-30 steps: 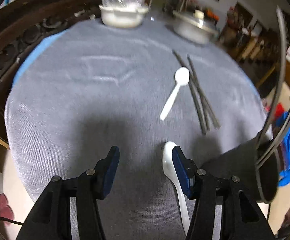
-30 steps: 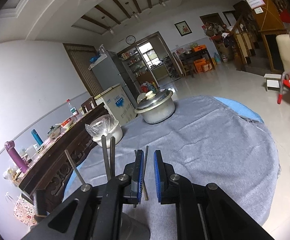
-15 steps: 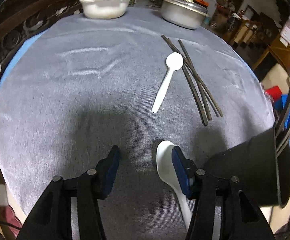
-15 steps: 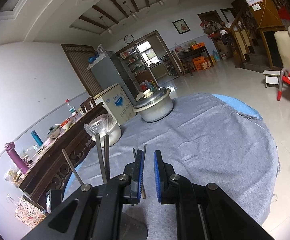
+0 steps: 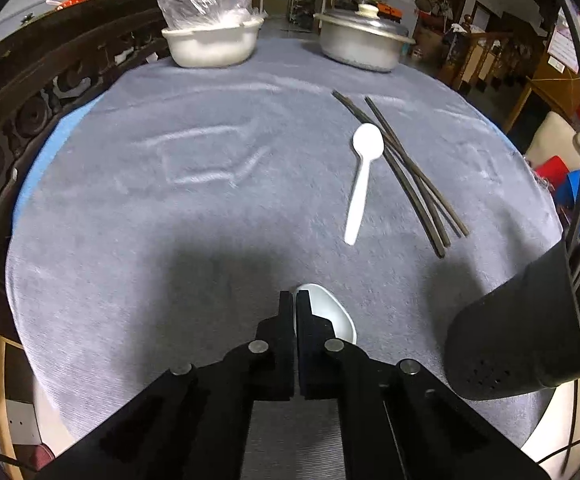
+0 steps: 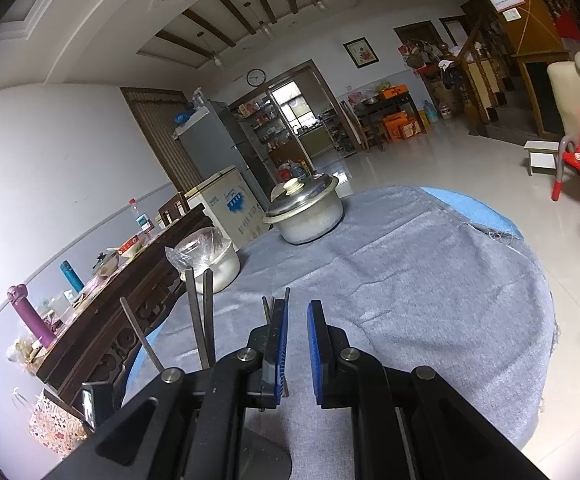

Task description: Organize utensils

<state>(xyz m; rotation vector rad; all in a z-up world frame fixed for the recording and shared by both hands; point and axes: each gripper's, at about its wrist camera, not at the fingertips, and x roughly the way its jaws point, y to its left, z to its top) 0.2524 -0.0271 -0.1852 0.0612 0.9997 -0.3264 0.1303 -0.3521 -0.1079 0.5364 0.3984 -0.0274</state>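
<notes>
My left gripper is shut, its pads pressed together low over the grey cloth. A white ceramic spoon lies against its right finger, partly hidden under it; no part shows between the pads. Farther out lie a white plastic spoon and several dark chopsticks. A black perforated holder hangs tilted at the right with sticks rising from it. My right gripper keeps its blue pads nearly together with only cloth seen through the slit; whether it grips the holder is hidden.
A lidded metal pot and a white bowl under plastic wrap stand at the far edge of the round table. A dark carved sideboard runs along the left. A red chair stands on the floor at the right.
My left gripper's jaws went from wide apart to fully closed, and the view rolled slightly. The ceramic spoon stays beside the right finger. The right gripper has not moved.
</notes>
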